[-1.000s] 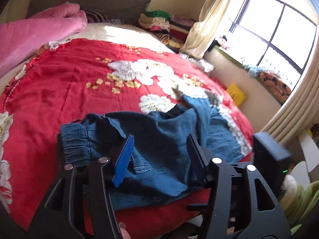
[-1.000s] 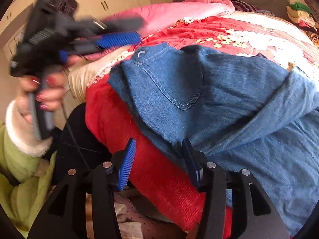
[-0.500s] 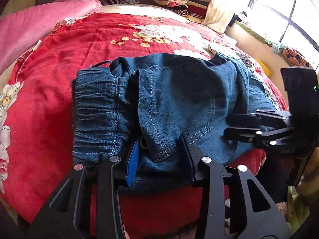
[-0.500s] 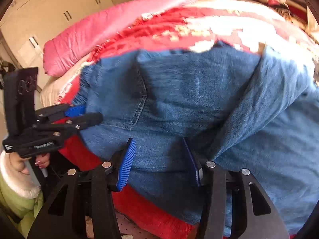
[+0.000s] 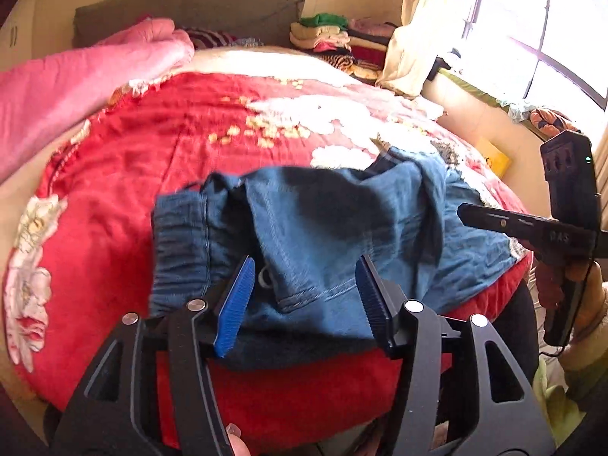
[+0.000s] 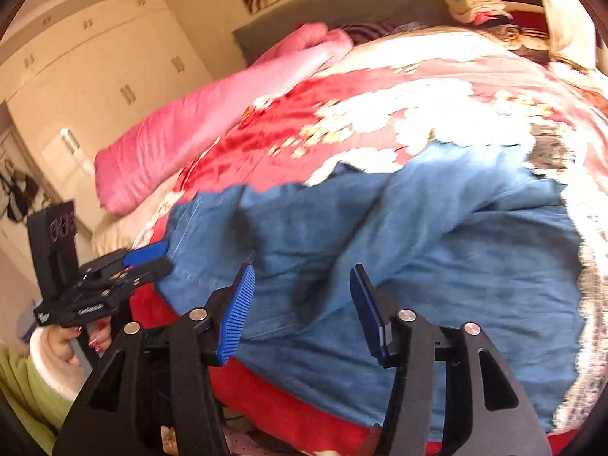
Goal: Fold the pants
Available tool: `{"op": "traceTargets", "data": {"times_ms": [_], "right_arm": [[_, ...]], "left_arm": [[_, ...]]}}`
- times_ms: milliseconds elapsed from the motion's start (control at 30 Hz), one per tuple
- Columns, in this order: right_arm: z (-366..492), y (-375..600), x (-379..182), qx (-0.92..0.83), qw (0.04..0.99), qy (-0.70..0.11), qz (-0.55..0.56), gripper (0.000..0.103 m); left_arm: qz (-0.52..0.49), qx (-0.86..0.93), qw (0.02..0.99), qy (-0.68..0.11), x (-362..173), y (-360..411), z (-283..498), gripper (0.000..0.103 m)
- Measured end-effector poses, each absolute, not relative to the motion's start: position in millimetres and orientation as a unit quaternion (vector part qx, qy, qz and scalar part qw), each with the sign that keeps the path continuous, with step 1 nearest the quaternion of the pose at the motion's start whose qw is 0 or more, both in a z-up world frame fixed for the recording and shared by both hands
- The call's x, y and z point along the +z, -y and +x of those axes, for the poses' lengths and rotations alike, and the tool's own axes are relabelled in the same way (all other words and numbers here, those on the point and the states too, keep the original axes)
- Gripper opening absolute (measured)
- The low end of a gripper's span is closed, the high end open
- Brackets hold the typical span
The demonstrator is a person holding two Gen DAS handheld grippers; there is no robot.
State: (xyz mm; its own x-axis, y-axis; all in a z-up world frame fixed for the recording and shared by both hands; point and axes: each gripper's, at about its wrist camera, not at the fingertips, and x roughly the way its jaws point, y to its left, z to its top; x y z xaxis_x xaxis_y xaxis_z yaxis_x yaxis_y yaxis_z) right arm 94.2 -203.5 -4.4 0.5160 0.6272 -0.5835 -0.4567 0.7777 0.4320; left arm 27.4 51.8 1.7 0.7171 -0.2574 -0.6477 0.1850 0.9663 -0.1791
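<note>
Blue denim pants [image 5: 326,235] lie crumpled on the red floral blanket [image 5: 159,159] at the bed's near edge, the elastic waistband [image 5: 178,250] to the left. My left gripper [image 5: 304,296] is open, its jaws astride the back pocket's hem, holding nothing. My right gripper [image 6: 300,304] is open over the pants [image 6: 418,250] further right, empty. Each gripper shows in the other's view: the right one [image 5: 532,228] at the right edge, the left one [image 6: 125,269] at the pants' left end.
A pink quilt [image 5: 76,72] lies along the bed's left side by the grey headboard [image 5: 190,11]. Stacked folded clothes [image 5: 334,41] sit at the far corner. A window [image 5: 539,30] and curtain are right; cupboards [image 6: 95,76] are left.
Both grippers have drawn back and tilted up a little from the pants, so more of the bed shows. Both stay open. The pants lie much as before.
</note>
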Motion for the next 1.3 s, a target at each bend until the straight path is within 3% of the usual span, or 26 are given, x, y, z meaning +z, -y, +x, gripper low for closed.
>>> {"op": "traceTargets", "data": {"times_ms": [200,333,567,800,900,1000,1133,1233,1300], "right_arm": [[114,244,6,0.252,0.886,-0.369,0.126,0.062],[147,242,17,0.229,0.897,-0.366,0.096,0.068],[217,227,23,0.196,0.893,-0.404,0.032,0.069],[292,196,-3,0.154,0.867,-0.473,-0.031,0.069],[316,185,-18,0.143,0.855,-0.498,-0.04,0.069],[335,177,-33,0.119,0.845,-0.518,-0.05,0.067],[344,171,-48,0.102,0.848,-0.514,-0.079,0.044],[343,180,-43,0.103,0.857,-0.501,-0.061,0.014],[340,194,-36,0.118,0.861,-0.494,-0.021,0.012]], "left_arm": [[-0.047,-0.156,0.93,-0.328,26,-26,26,0.06],[-0.052,-0.201,0.913,-0.35,20,6,40,0.06],[-0.086,-0.255,0.877,-0.399,-9,55,78,0.059],[-0.099,-0.268,0.857,-0.429,-34,78,110,0.036],[-0.095,-0.265,0.854,-0.438,-44,85,114,0.018],[-0.091,-0.265,0.852,-0.442,-51,87,114,0.014],[-0.097,-0.265,0.852,-0.44,-53,84,115,0.007],[-0.104,-0.264,0.851,-0.441,-55,80,117,0.003],[-0.109,-0.265,0.851,-0.439,-55,78,117,0.002]]}}
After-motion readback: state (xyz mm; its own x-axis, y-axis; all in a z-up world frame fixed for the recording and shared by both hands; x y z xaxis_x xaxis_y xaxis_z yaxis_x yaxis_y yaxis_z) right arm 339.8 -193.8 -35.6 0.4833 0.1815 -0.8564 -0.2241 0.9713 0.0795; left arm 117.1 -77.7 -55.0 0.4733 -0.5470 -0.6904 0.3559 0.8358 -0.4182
